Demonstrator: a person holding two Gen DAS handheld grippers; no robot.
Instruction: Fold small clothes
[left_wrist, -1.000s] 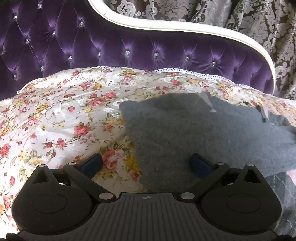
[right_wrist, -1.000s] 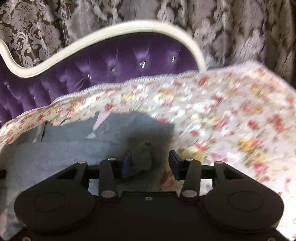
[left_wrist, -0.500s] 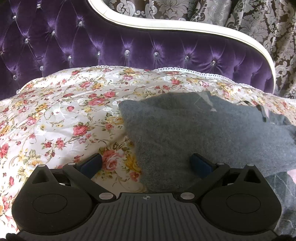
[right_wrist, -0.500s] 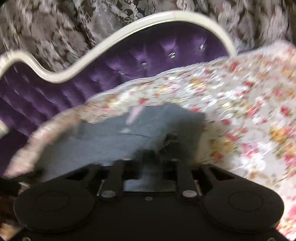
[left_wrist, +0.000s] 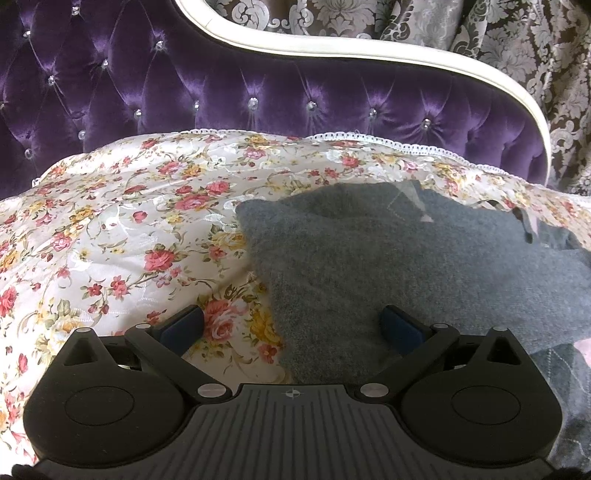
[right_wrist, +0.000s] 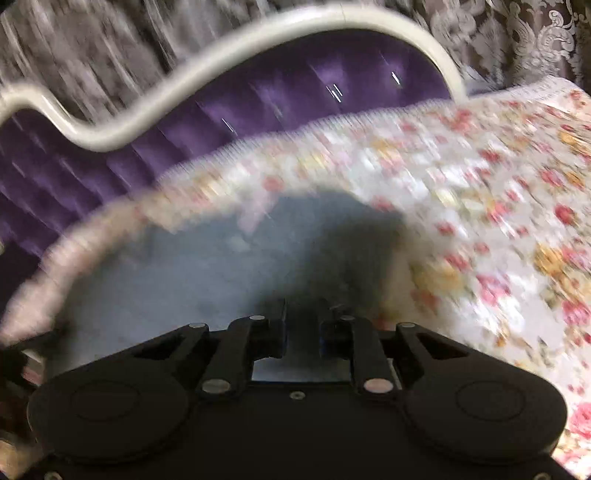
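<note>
Grey knitted garment (left_wrist: 388, 266) spread on floral bedspread (left_wrist: 122, 229), centre to right of left wrist frame, below purple tufted headboard (left_wrist: 258, 85). Left gripper (left_wrist: 291, 326) wide open at lower frame, straddling garment's left edge, holding nothing. Right gripper (right_wrist: 303, 328), blurred, jaws just drawn nearly together, apparently pinching a dark fold of garment (right_wrist: 184, 280) at lower centre.
</note>
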